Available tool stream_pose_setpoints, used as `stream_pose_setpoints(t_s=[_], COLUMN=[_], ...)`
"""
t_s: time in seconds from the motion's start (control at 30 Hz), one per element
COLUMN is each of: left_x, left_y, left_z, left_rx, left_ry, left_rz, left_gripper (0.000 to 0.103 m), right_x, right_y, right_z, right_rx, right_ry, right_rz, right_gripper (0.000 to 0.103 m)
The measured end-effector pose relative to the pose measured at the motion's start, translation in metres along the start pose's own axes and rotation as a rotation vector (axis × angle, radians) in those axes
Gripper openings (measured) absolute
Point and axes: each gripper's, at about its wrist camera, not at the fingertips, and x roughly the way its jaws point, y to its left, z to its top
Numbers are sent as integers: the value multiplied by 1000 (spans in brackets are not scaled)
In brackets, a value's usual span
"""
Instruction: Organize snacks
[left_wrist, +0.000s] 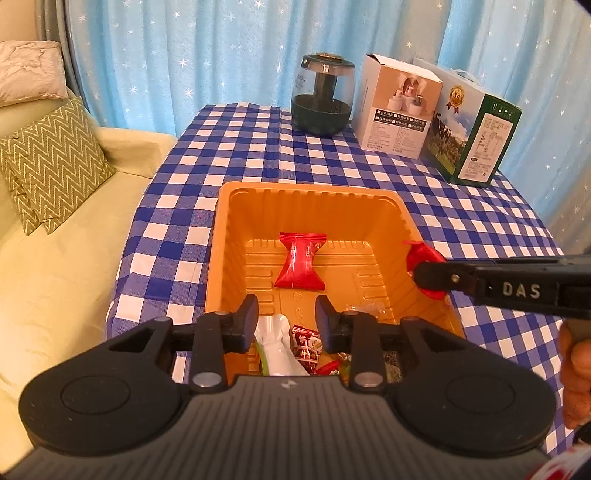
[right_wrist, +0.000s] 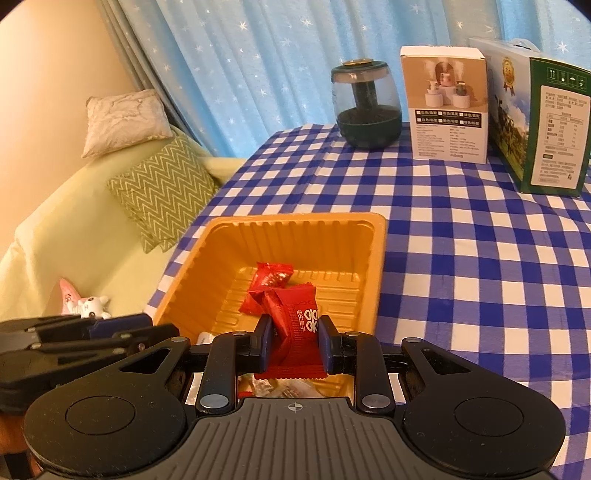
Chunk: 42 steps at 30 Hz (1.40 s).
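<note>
A red foil snack packet with white characters (right_wrist: 295, 328) sits clamped between the two fingers of the right hand-held gripper (right_wrist: 295, 341), low in the middle of the right wrist view, above the near part of the orange plastic tray (right_wrist: 373, 273). In the left wrist view this same gripper comes in from the right edge, and the red packet shows at its tip over the tray's right rim.

A second red foil snack packet (left_wrist: 301, 266) lies flat on the ribbed tray floor, in the centre of the left wrist view. At the near end of the tray lie more snacks: a white wrapped piece (left_wrist: 277, 345) and a small dark red packet with a picture (left_wrist: 306, 343), just beside each other.

The left hand-held gripper (left_wrist: 286, 323) hangs over this near end with its fingers apart and nothing between them.

The tray stands on the worktop, which is covered by a blue and white checked cloth (right_wrist: 480, 277). At the upper right of both views stand a dark green glass jar (left_wrist: 321, 96), a white carton (left_wrist: 399, 105) and a green printed carton (left_wrist: 476, 142). A pale yellow sofa (left_wrist: 55, 277) with a green zigzag cushion (left_wrist: 55, 162) fills the left side.
</note>
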Motion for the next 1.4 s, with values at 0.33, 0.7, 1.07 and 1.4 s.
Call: stream_pose_setpoints(t_s=[0.33, 0.7, 1.07, 1.4], left_x=[-26, -71, -124, -162], left_y=[-1, -16, -47, -63], left_z=[-17, -45, -73, -95], left_rx=[-46, -94, -53, -42], left_ry=[-15, -30, -61, -64], left_rz=[-1, 16, 52, 98], left_gripper=[50, 72, 94, 103], right_x=[-16, -76, -132, -175], right_y=[-14, -20, -5, 14], right_z=[-3, -43, -92, -118], right_rx=[90, 123, 122, 76], right_ry=[-32, -35, -6, -3], right_rz=[33, -35, -96, -176], right_gripper=[55, 56, 61, 78])
